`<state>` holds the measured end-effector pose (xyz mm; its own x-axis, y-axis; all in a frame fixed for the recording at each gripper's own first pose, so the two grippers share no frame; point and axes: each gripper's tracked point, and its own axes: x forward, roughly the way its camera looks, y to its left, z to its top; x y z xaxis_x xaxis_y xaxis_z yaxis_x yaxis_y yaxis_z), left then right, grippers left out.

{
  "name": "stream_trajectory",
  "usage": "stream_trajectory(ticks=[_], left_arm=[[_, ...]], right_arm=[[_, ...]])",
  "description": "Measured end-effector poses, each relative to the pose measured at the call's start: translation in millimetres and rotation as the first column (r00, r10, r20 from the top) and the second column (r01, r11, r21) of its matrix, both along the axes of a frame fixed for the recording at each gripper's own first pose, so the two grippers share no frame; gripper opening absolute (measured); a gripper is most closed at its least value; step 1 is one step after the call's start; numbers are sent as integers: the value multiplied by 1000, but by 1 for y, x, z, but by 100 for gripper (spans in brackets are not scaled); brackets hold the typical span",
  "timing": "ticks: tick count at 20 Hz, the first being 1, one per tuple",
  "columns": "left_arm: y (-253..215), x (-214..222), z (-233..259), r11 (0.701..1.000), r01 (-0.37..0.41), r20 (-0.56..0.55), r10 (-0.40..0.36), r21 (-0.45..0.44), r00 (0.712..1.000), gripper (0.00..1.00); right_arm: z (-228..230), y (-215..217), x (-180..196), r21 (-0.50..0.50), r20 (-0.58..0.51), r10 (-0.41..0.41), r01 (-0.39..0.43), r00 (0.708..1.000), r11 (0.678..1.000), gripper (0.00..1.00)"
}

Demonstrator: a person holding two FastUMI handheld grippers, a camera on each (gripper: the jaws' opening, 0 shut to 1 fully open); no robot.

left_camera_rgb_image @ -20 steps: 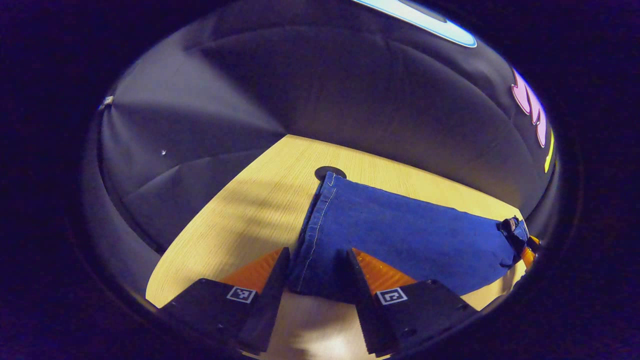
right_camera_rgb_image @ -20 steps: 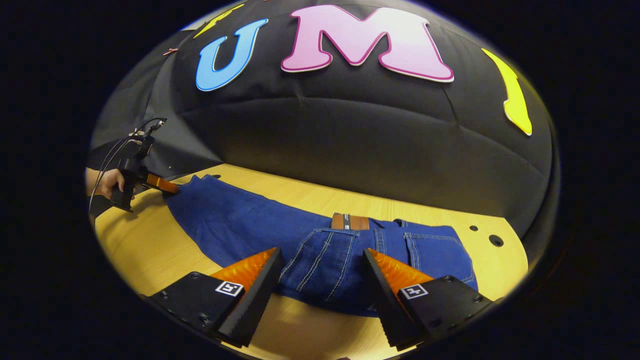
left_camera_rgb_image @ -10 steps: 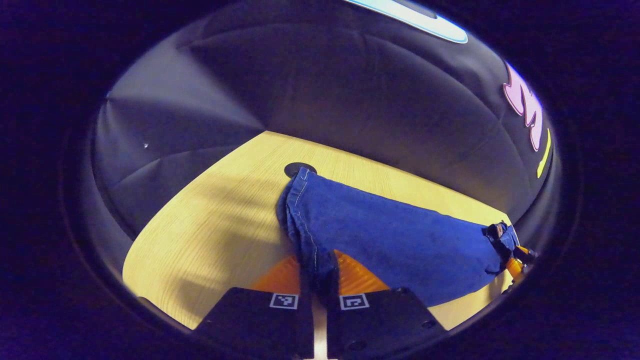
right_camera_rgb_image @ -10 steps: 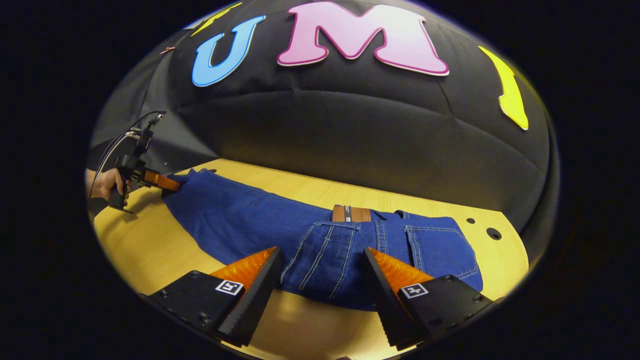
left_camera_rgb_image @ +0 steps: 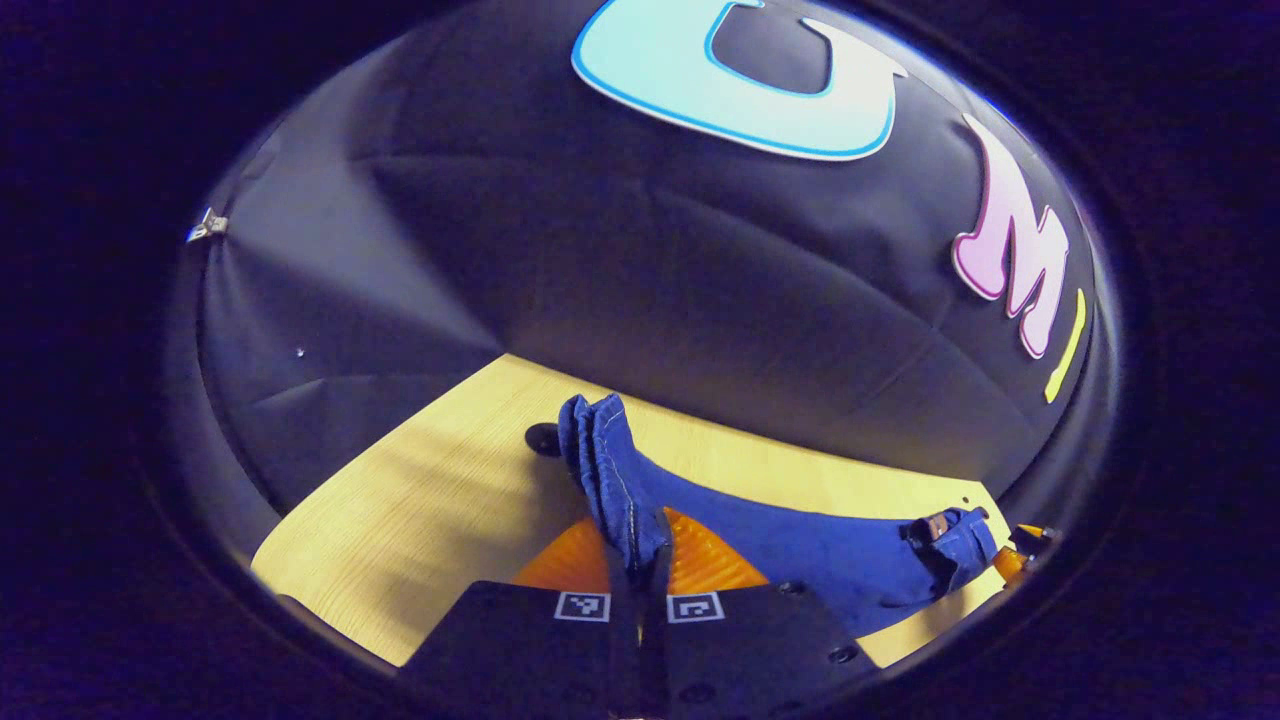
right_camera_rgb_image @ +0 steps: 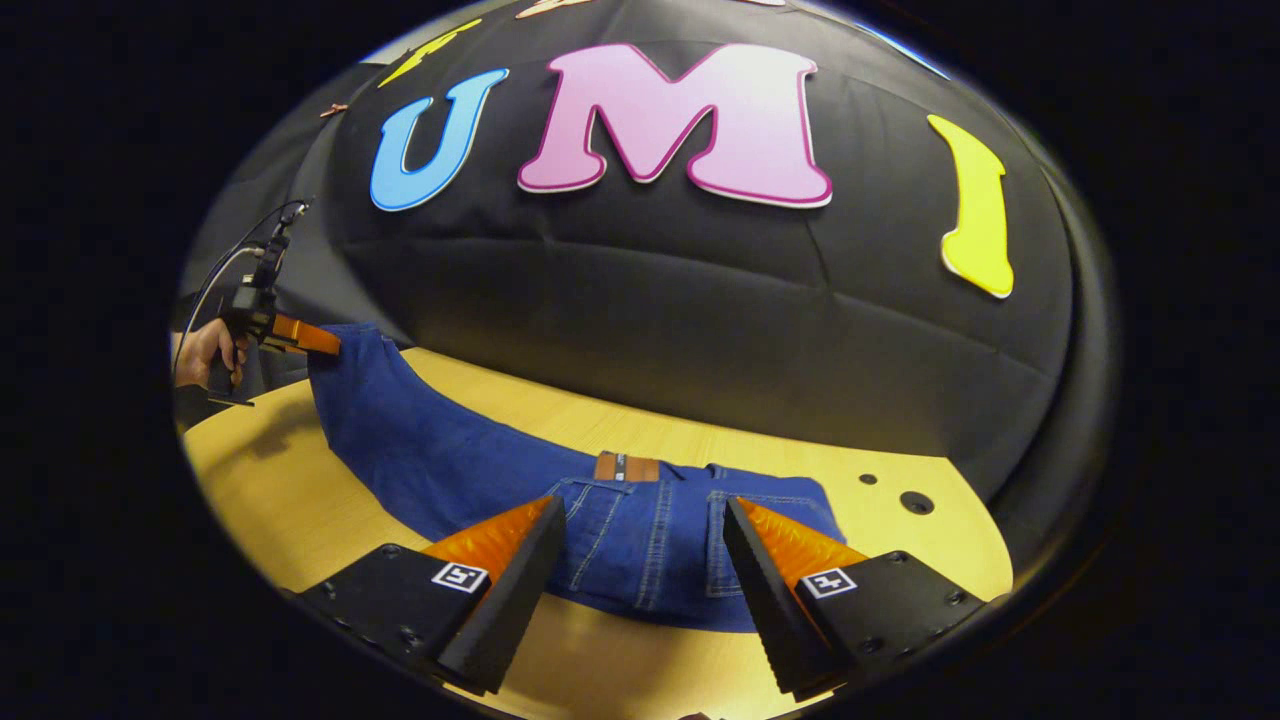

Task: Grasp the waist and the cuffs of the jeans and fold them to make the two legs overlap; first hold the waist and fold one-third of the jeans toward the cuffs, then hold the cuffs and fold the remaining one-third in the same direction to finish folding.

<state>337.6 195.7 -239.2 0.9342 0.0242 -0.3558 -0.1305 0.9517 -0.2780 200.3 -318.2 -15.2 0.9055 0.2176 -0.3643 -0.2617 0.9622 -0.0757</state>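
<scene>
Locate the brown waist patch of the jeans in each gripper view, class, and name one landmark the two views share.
Left gripper view: brown patch far right, at the distant end of the jeans.
Right gripper view: low centre, just above the open right gripper.
Shared landmark: the wooden table.

Ahead of my claws: a light wooden table (right_camera_rgb_image: pixel 300 510) with round holes (right_camera_rgb_image: pixel 915 502) near its far edge. Black cloth wall (right_camera_rgb_image: pixel 700 300) rises directly behind, creased. Lighting dim, warm.
</scene>
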Motion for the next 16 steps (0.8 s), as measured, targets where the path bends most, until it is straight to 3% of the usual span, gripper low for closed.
stream_trajectory(ticks=[5, 10, 13, 16], left_arm=[[-93, 0, 68, 997, 74, 73, -74, 12, 995, 6], [-222, -4, 124, 979, 205, 134, -204, 7, 970, 6], [-304, 2, 139, 957, 290, 128, -290, 18, 948, 6], [-390, 7, 145, 914, 405, 138, -400, -12, 906, 6]], right_arm=[[21, -34, -1, -51, 41, -6, 8, 999, 999, 97], [47, -75, -4, -25, 51, -59, 60, 997, 998, 97], [61, -106, -13, -6, 45, -94, 95, 995, 995, 96], [64, -153, -24, -59, 32, -156, 157, 987, 986, 97]])
